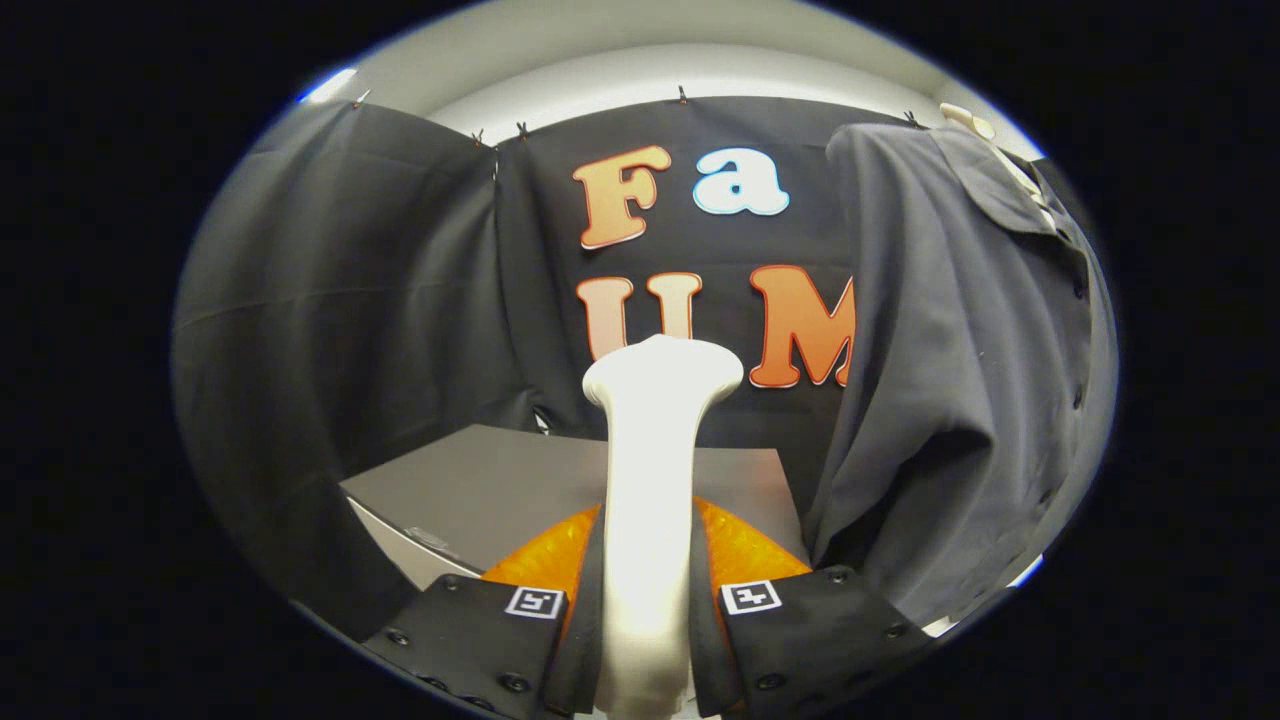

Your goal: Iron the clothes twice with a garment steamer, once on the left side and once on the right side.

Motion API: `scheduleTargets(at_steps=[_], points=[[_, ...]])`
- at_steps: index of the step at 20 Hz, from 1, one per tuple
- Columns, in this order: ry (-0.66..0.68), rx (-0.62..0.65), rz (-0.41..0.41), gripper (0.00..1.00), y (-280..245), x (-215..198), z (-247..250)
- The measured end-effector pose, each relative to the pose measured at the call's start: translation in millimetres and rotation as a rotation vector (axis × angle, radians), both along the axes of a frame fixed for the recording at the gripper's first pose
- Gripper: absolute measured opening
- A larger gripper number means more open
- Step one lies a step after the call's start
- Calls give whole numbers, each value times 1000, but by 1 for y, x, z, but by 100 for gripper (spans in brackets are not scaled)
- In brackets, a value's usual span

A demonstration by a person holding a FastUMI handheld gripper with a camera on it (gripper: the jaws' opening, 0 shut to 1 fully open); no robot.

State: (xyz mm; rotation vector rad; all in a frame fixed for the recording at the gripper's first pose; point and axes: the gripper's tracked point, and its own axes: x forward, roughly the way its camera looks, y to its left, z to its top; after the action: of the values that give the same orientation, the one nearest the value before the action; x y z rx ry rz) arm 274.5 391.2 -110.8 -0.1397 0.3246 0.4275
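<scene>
On the left, the black cloth wall of the booth hangs in soft folds, pinned along its top edge by small clips. Below it and a little further in, a grey table runs back toward the wall, with nothing standing on the part that shows.

In the middle, the gripper has its two fingers closed tight against the handle of the white garment steamer, one finger on each side, so the jaws are clamped on it. The steamer stands upright between the fingers, and its flared head rises above the table's far edge, facing the back wall rather than the garment.

To the right, a dark grey button-up shirt hangs on a pale hanger, collar at the top and a row of buttons down its front. Its near sleeve drapes down beside the table's right end. The steamer head is well apart from the fabric.

Judging by this, the steamer is in hand, but neither pass looks started: the head has to swing right to meet the shirt, and both the left-side and right-side strokes appear to remain.
</scene>
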Motion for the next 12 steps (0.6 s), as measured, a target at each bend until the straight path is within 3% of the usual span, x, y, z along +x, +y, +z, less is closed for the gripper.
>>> scheduleTargets(at_steps=[8, 12], points=[[-121, 65, 38, 43, -38, -74, 76], [-138, 82, 17, 43, -78, -102, 93]])
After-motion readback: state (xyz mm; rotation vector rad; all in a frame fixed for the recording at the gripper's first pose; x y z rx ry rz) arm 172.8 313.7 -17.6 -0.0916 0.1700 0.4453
